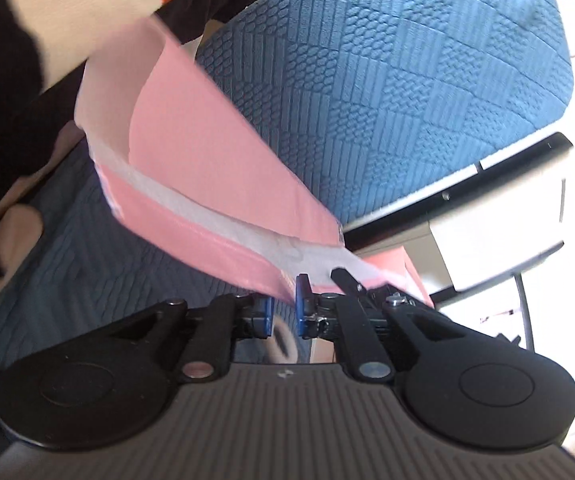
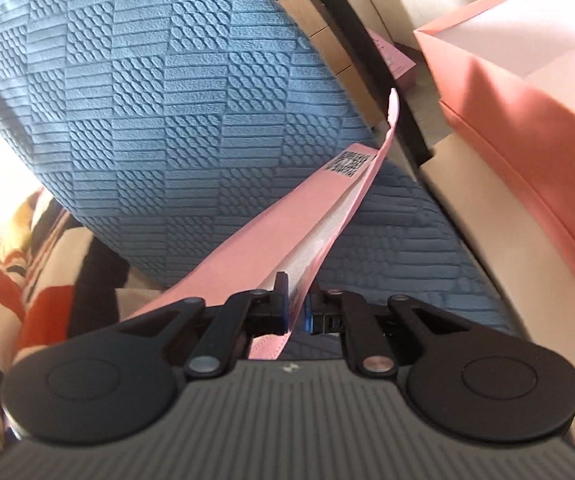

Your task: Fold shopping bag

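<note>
Left wrist view shows the left gripper with its blue pads drawn close and an edge of the pink shopping bag running down between them; a narrow gap shows below the paper, so the pinch looks light. Ahead of this gripper the bag rises, half opened, against the blue textured chair.

From the right wrist, the right gripper is pressed together on the bag's flattened edge, which stretches forward and up from the pads, a printed code label near its far end. Beyond and to the right of this gripper sits a pink box.

The risk I see is slippage: smooth paper held by a thin margin could slide out of the left pads if the hands pull apart. Uneven tension could also crease the panel off its fold lines or tear the edge.
</note>
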{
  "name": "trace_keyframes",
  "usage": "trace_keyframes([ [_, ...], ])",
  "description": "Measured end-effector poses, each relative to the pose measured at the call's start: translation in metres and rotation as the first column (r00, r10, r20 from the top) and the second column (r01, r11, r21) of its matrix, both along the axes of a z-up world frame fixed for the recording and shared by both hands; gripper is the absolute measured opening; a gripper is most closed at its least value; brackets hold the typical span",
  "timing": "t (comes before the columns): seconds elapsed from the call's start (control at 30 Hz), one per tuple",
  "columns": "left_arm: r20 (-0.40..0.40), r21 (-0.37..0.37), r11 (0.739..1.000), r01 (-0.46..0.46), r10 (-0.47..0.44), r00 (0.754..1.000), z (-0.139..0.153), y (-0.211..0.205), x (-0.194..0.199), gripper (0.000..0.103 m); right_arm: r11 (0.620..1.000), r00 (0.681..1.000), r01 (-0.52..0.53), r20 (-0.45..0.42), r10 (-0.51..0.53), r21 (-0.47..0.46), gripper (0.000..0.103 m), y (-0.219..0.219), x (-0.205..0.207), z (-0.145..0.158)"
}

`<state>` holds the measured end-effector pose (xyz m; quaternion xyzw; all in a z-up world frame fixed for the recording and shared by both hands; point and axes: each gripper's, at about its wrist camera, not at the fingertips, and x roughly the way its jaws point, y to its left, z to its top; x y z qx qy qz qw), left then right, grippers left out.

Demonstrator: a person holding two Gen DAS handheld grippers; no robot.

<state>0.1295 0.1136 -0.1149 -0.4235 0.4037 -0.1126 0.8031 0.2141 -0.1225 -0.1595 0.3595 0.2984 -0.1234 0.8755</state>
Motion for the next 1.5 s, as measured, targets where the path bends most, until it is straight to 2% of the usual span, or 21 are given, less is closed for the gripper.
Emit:
trace_keyframes([
  [0.23,0.082,0.136,0.991,0.011,-0.023,0.996,0.030,-0.017,-0.035,0.011,0.999,0.996,-0.012,-0.083,0.009,-0.038,0.006,-0.006,-0.012,-0.004],
  [0.33,0.118,0.191,0.981,0.042,-0.065,0.991,0.043,-0.035,-0.027,0.011,0.999,0.997,-0.025,-0.067,0.024,-0.022,0.005,-0.014,-0.021,0.001],
  [0.43,0.108,0.224,0.965,0.137,-0.164,0.981,0.040,-0.060,-0.006,0.011,0.998,0.997,-0.055,-0.055,0.055,-0.007,0.005,-0.018,-0.028,0.003],
  [0.53,0.055,0.267,0.932,0.247,-0.270,0.961,0.018,-0.094,0.021,0.011,0.997,0.997,-0.074,-0.034,0.075,0.019,0.005,-0.022,-0.034,0.005],
  [0.63,-0.009,0.260,0.896,0.359,-0.370,0.929,-0.010,-0.118,0.034,0.011,0.996,0.996,-0.081,-0.030,0.082,0.029,0.005,-0.025,-0.039,0.007],
  [0.77,-0.064,0.344,0.826,0.445,-0.453,0.889,-0.031,-0.142,0.042,0.011,0.995,0.996,-0.085,-0.024,0.087,0.056,0.004,-0.029,-0.044,0.006],
  [0.87,-0.103,0.396,0.794,0.461,-0.461,0.881,-0.047,-0.144,0.055,0.011,0.993,0.996,-0.081,-0.026,0.083,0.088,0.004,-0.032,-0.046,0.004],
  [0.93,-0.122,0.405,0.791,0.458,-0.450,0.885,-0.055,-0.144,0.057,0.011,0.993,0.996,-0.079,-0.030,0.082,0.087,0.004,-0.033,-0.047,0.003],
  [1.03,-0.144,0.473,0.772,0.424,-0.407,0.902,-0.063,-0.144,0.060,0.011,0.992,0.996,-0.075,-0.033,0.078,0.098,0.004,-0.033,-0.049,0.003],
  [1.13,-0.143,0.491,0.777,0.395,-0.375,0.916,-0.066,-0.138,0.061,0.011,0.994,0.997,-0.068,-0.035,0.071,0.090,0.004,-0.034,-0.051,0.004],
  [1.2,-0.138,0.527,0.767,0.367,-0.349,0.927,-0.063,-0.135,0.061,0.011,0.994,0.997,-0.063,-0.040,0.067,0.094,0.004,-0.034,-0.051,0.004],
  [1.3,-0.139,0.542,0.769,0.339,-0.316,0.939,-0.066,-0.132,0.062,0.011,0.993,0.996,-0.060,-0.053,0.066,0.099,0.004,-0.033,-0.052,0.002],
  [1.4,-0.130,0.576,0.755,0.313,-0.294,0.947,-0.064,-0.129,0.063,0.011,0.994,0.996,-0.065,-0.053,0.070,0.091,0.004,-0.032,-0.051,0.002],
  [1.5,-0.115,0.577,0.769,0.276,-0.258,0.959,-0.061,-0.126,0.061,0.011,0.996,0.995,-0.078,-0.053,0.081,0.053,0.004,-0.029,-0.050,0.004],
])
